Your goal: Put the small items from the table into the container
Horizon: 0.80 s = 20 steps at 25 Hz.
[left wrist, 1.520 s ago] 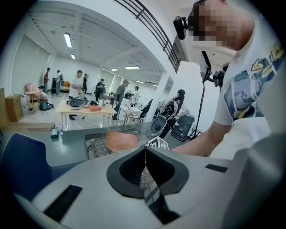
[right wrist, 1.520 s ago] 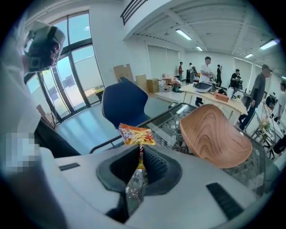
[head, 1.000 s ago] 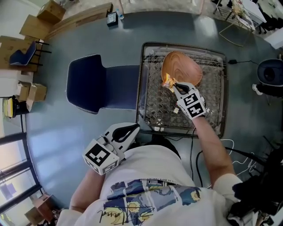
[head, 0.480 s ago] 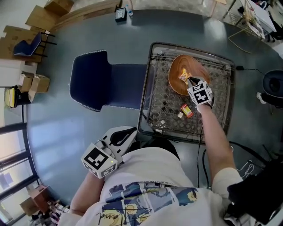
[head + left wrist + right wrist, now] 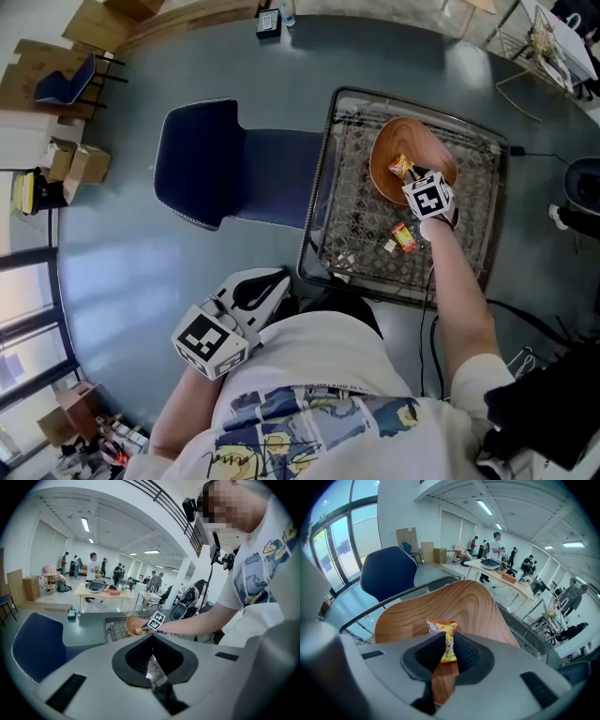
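Observation:
A wooden bowl (image 5: pixel 412 159) stands on the wire-mesh table (image 5: pixel 347 202), at its far right. My right gripper (image 5: pixel 410 172) hangs over the bowl, shut on a yellow-orange snack packet (image 5: pixel 446 639) whose upper end (image 5: pixel 400 167) pokes out above the bowl's floor (image 5: pixel 454 606). A red packet (image 5: pixel 406 238) and a small pale item (image 5: pixel 389 247) lie on the mesh just below the bowl; two more small white bits (image 5: pixel 343 259) lie near the front left edge. My left gripper (image 5: pixel 152 660) is held back near my chest, jaws together, nothing between them.
A dark blue chair (image 5: pixel 220 178) stands left of the table, close against its edge. Cables (image 5: pixel 525 323) trail on the floor at the right. Cardboard boxes (image 5: pixel 75 164) sit at the far left wall. People stand at desks in the background of both gripper views.
My right gripper has carried the packet from the bowl's near rim to over its inside and sunk lower. A red packet, earlier hidden under the hand, now shows on the mesh. The left gripper barely shifted.

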### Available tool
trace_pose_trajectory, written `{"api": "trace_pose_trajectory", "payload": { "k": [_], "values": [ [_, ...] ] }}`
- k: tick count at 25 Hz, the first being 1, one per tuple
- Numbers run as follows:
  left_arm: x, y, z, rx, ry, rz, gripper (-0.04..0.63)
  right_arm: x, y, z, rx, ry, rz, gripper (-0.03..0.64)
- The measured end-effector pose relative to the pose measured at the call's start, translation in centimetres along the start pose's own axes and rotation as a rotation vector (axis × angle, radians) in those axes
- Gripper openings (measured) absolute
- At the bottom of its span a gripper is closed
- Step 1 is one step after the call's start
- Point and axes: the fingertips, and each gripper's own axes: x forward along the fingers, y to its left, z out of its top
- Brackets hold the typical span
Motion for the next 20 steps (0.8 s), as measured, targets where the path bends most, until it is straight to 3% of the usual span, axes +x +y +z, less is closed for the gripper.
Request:
{"api": "trace_pose_trajectory", "payload": {
  "k": [6, 12, 20],
  "values": [
    [-1.1, 0.2, 0.3, 0.005, -0.016, -0.031, 0.009, -1.9, 0.6, 0.4, 0.028, -0.036, -0.011, 0.04],
    [-2.8, 0.2, 0.4, 0.047, -0.036, -0.101, 0.009, -7.2, 2.4, 1.5, 0.112, -0.139, -0.074, 0.038],
    [-5.6, 0.3, -1.1, 0.112, -0.043, -0.219, 0.009, -15.3, 9.2, 1.4, 0.17, -0.244, -0.121, 0.038]
  ]
}}
